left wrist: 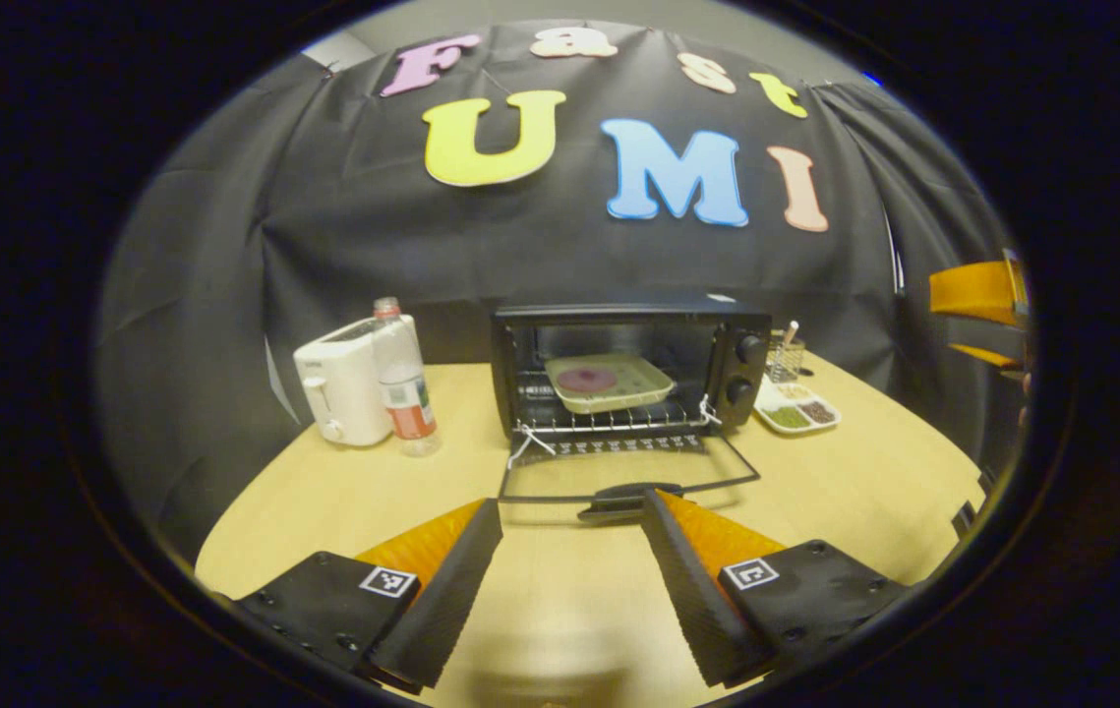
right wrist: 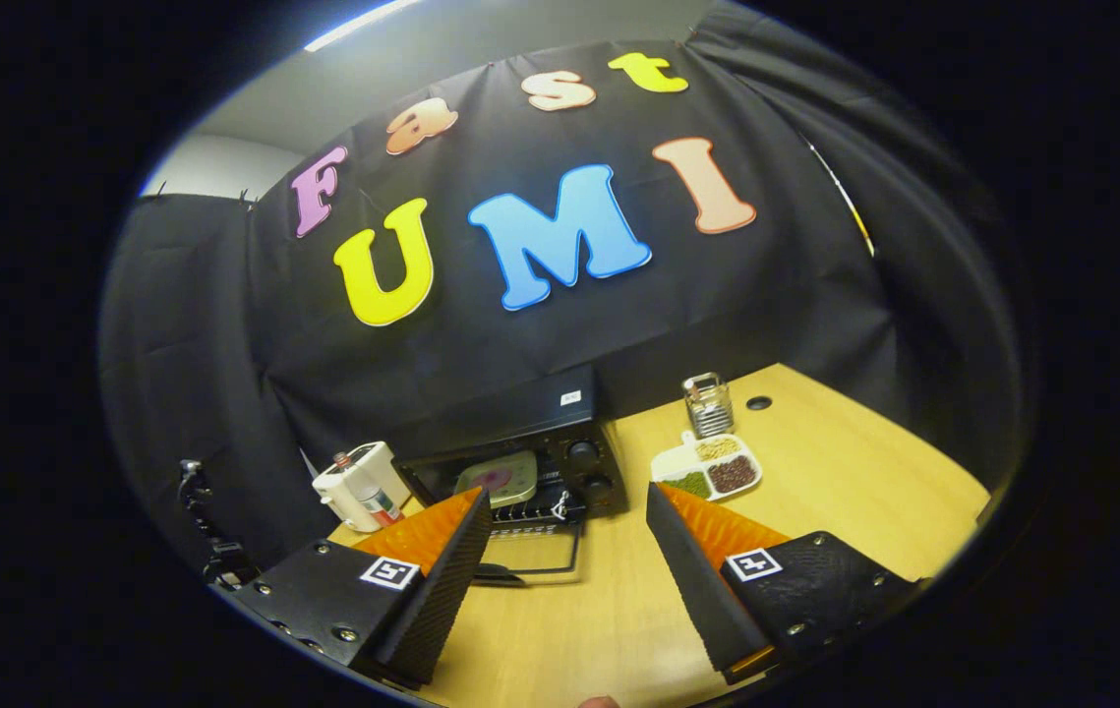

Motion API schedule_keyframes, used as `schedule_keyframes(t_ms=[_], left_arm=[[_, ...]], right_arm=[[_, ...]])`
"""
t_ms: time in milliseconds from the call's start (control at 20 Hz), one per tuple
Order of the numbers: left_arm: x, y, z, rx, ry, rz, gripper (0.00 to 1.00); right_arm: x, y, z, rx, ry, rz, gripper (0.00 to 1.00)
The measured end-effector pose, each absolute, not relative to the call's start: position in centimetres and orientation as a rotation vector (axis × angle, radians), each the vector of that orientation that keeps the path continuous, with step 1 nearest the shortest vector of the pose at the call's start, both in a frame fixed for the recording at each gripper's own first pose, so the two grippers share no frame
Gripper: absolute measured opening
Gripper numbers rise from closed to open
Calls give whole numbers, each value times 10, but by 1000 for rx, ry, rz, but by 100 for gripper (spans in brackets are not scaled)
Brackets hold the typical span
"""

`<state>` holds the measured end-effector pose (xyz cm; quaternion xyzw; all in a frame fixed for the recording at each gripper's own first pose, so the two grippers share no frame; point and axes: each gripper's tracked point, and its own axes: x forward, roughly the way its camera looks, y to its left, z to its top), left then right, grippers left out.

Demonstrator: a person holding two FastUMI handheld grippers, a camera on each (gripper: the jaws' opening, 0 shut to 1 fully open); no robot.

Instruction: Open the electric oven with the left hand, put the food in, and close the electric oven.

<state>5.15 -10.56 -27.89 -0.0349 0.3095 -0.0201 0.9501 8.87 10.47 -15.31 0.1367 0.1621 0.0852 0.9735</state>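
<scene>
A black electric oven [left wrist: 630, 364] stands at the back of the table with its glass door [left wrist: 626, 474] folded down flat. On the wire rack inside rests a pale green tray [left wrist: 609, 383] carrying a round dark-red piece of food [left wrist: 587, 380]. My left gripper [left wrist: 571, 511] is open just in front of the door's handle [left wrist: 623, 500], with nothing between its fingers. In the right gripper view the oven [right wrist: 520, 472] sits lower left with the tray [right wrist: 498, 480] inside. My right gripper [right wrist: 569, 516] is open and holds nothing, pulled back over the table.
A white toaster [left wrist: 341, 383] and a water bottle [left wrist: 402, 379] stand left of the oven. A divided dish of beans [left wrist: 797, 408] and a wire holder [left wrist: 784, 356] sit to its right. An orange gripper part [left wrist: 977, 295] shows at the far right edge.
</scene>
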Motion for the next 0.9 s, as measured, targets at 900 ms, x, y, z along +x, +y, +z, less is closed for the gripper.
schedule_keyframes(t_ms=[900], left_arm=[[94,-170,-399,-38,946,-122,98]], right_arm=[[67,22,-133,-5,254,-86,98]])
